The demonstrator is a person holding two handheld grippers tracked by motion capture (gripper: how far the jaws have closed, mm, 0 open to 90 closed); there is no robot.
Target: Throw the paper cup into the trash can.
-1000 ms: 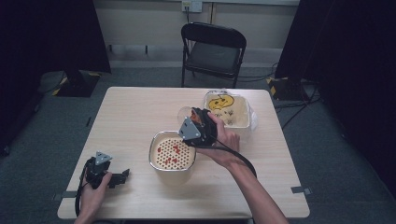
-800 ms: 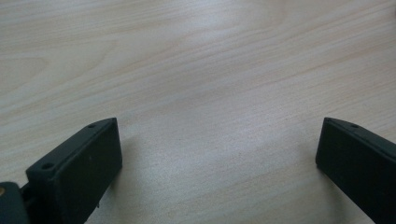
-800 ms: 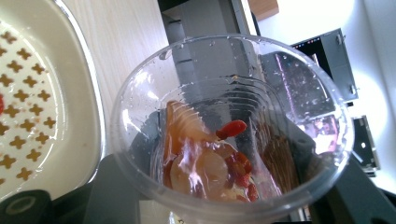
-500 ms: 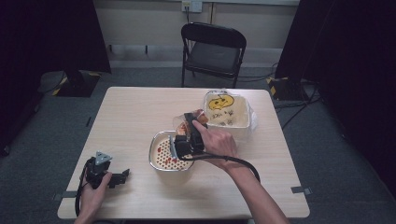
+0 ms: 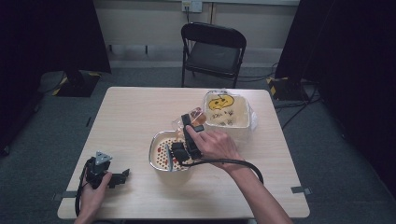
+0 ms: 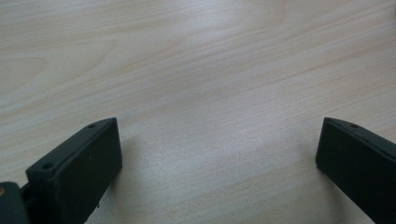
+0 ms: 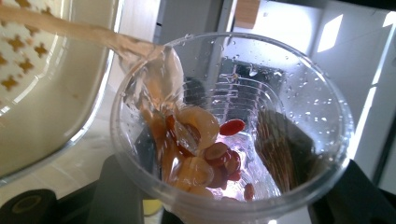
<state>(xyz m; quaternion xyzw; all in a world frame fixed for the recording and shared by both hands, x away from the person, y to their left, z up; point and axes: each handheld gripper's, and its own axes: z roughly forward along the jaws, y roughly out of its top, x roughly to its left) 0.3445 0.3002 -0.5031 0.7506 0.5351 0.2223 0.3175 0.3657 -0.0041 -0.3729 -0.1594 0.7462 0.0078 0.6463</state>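
My right gripper (image 5: 190, 127) is shut on a clear plastic cup (image 5: 194, 116) and holds it tipped at the far rim of a metal bowl with a white strainer insert (image 5: 159, 154). In the right gripper view the cup (image 7: 261, 93) sits between the two black jaws, wet inside, with red berries and pale fruit pieces (image 7: 205, 149) at its lower side. A brownish stream (image 7: 70, 30) runs from its rim over the strainer (image 7: 32, 98). My left gripper (image 5: 114, 177) rests open on the table at the front left, and nothing lies between its jaws (image 6: 219, 154).
A square white tub (image 5: 243, 128) with a yellow pumpkin-face bag inside stands just right of the cup, close to the right hand. A black folding chair (image 5: 212, 49) stands behind the table. The wooden tabletop (image 5: 130, 116) is bare on its left half.
The right hand has carried the cup left and down from beside the white tub to the strainer's rim and tipped it further. The left gripper has stayed put.
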